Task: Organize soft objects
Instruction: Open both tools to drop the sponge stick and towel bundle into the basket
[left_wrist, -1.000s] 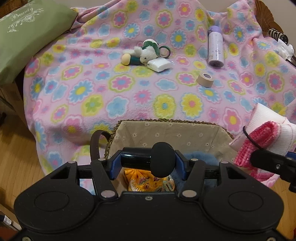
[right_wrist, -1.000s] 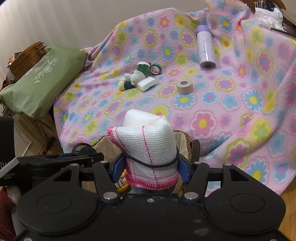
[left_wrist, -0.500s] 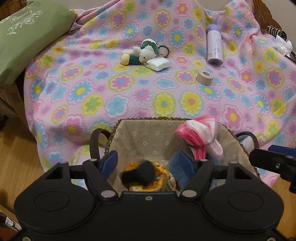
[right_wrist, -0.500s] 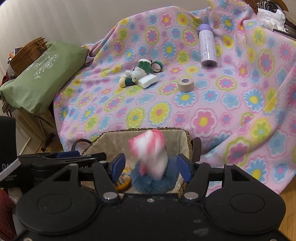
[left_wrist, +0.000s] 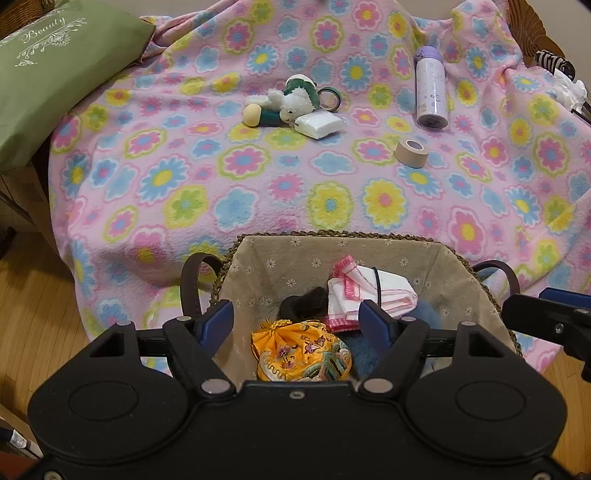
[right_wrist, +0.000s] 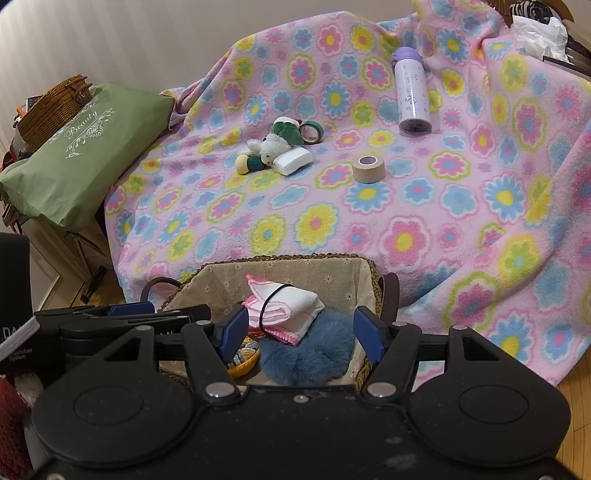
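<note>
Two tape rolls (right_wrist: 368, 168) flank plush toy (right_wrist: 271, 146).

Ahead of me a pink flowered blanket (left_wrist: 229, 192) drapes over the furniture. On it a purple bottle (left_wrist: 430, 92) lies on its side, well apart from a beige roll of tape (left_wrist: 411, 150) lying nearer to me. A green roll of tape (left_wrist: 330, 98) sits farther back on the blanket. At my far left a green bag (right_wrist: 85, 155) printed with "Beauty" leans beside a brown wicker basket (right_wrist: 51, 107). Wooden floor (left_wrist: 40, 306) shows below the blanket's edge. Crumpled white plastic (right_wrist: 539, 33) sits at the far right.
</note>
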